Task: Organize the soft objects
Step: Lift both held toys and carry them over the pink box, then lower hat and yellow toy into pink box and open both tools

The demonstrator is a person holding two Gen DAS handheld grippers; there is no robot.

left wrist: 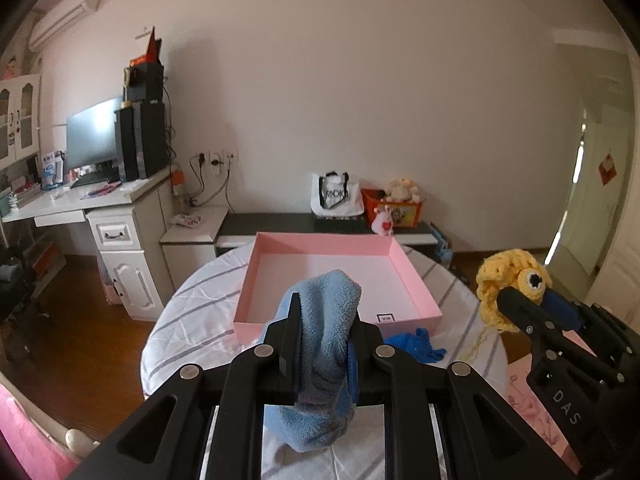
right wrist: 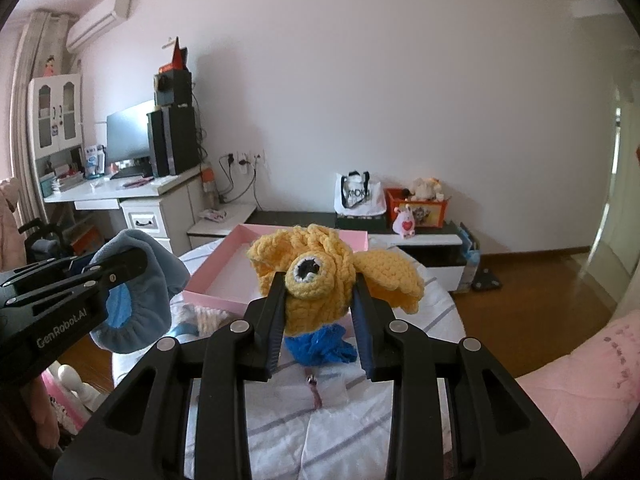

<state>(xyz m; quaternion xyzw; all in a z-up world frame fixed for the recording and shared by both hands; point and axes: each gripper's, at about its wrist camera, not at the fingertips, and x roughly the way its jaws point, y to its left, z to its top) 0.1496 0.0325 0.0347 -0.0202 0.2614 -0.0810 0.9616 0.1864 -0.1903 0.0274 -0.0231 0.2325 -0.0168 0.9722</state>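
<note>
Two grippers, each pinching one soft thing above the round desk [left wrist: 188, 320] with its striped white cloth.

Left gripper [left wrist: 326, 344]: jaws pressed on a light blue fleece cloth [left wrist: 328, 320], long axis running along the fingers, folded top bulging toward the pink box [left wrist: 416, 276], loose end hanging down between the jaws.

Right gripper [right wrist: 318, 312]: jaws clamped on a yellow crochet toy [right wrist: 316, 276], held upright, single eye facing the camera, blue lower part [right wrist: 320, 344] hanging down.

One pink box, open, on the desk just beyond both held things. One small blue crochet piece [left wrist: 416, 344] lying on the cloth just beside the box's near corner.
</note>
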